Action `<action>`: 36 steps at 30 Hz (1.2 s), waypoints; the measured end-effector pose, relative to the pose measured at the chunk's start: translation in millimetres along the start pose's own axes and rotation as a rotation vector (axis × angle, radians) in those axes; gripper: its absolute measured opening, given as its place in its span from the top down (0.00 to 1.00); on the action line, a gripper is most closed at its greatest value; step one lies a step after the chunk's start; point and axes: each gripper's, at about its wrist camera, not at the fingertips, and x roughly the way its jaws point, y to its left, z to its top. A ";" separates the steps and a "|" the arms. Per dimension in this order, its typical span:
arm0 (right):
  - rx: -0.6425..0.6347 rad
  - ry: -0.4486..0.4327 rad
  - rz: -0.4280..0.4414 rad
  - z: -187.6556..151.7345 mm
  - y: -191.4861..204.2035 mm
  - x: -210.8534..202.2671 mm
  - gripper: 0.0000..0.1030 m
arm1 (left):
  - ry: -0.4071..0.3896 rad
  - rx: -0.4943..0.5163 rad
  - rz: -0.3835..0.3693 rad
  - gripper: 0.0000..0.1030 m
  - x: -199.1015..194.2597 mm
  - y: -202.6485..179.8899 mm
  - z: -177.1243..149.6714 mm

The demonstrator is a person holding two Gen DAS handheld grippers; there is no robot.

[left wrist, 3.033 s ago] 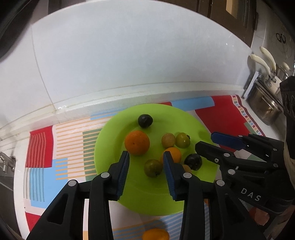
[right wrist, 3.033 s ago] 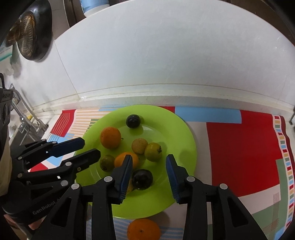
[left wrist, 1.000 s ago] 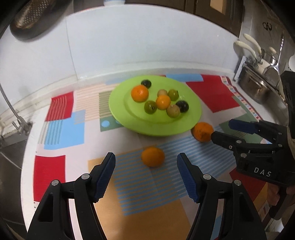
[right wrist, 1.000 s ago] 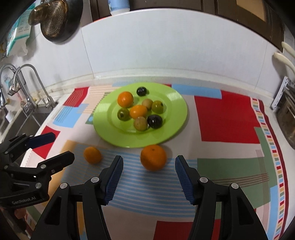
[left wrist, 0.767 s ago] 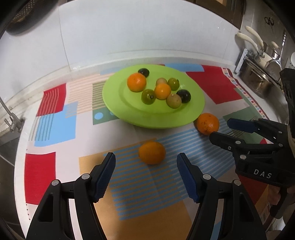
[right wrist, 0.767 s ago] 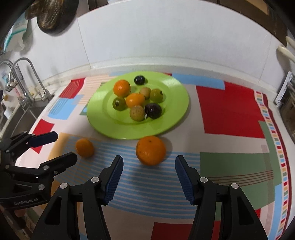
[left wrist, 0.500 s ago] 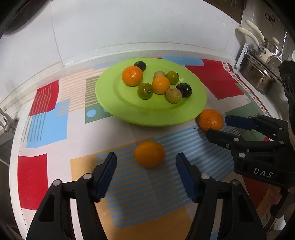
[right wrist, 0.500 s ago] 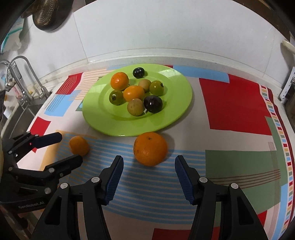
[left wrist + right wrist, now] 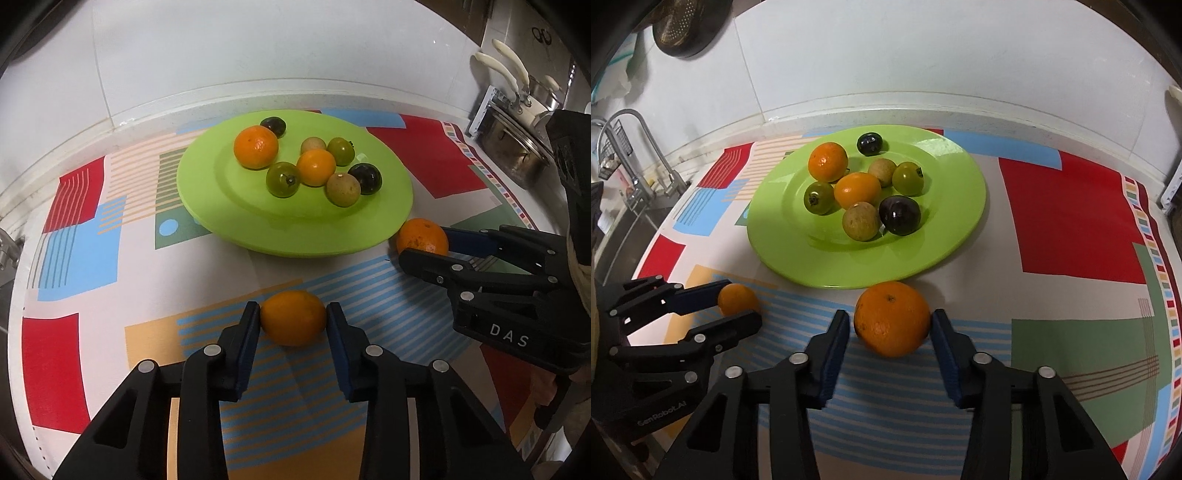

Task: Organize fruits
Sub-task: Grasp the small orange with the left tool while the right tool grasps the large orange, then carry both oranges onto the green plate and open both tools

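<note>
A lime green plate (image 9: 229,206) (image 9: 923,251) on the patterned mat holds several fruits: oranges, green ones, tan ones and dark plums. My left gripper (image 9: 292,319) is shut on a small orange (image 9: 293,317) that rests on the mat in front of the plate; it also shows in the right wrist view (image 9: 737,298). My right gripper (image 9: 889,325) has closed around a larger orange (image 9: 892,317) by the plate's front edge; the right pad touches it and a thin gap shows at the left pad. That orange also shows in the left wrist view (image 9: 422,240).
A colourful patterned mat (image 9: 1067,229) covers the counter. A white wall runs behind the plate. A tap and sink (image 9: 631,155) are at the left. Steel pots with white handles (image 9: 517,147) stand at the far right.
Both grippers have moved forward and down to the two oranges on the mat, and their jaws have closed in from wide open onto the fruits.
</note>
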 end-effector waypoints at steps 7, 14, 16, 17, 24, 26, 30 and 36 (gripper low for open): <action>0.003 -0.007 0.010 -1.1 0.5 -4.1 0.59 | -0.020 0.005 -0.005 0.65 -7.1 -3.2 0.9; -0.004 -0.043 0.021 -1.0 6.4 -21.7 0.59 | -0.064 0.008 -0.011 0.65 -24.1 -6.3 4.8; -0.005 -0.054 0.026 -0.6 8.0 -27.0 0.59 | -0.078 0.008 -0.013 0.65 -30.9 -7.9 6.1; -0.006 -0.060 0.028 -0.4 9.0 -30.3 0.59 | -0.085 0.009 -0.014 0.65 -33.8 -8.6 6.6; -0.011 -0.111 0.040 2.1 14.7 -54.1 0.59 | -0.150 0.018 -0.023 0.65 -59.6 -12.8 10.8; -0.010 -0.125 0.043 3.3 15.0 -59.8 0.59 | -0.164 0.020 -0.023 0.65 -65.3 -13.5 11.8; -0.015 -0.158 0.045 6.4 17.3 -72.4 0.59 | -0.195 0.024 -0.025 0.65 -77.4 -15.6 15.4; -0.026 -0.206 0.040 10.6 20.9 -89.3 0.59 | -0.241 0.035 -0.015 0.65 -93.1 -17.7 20.7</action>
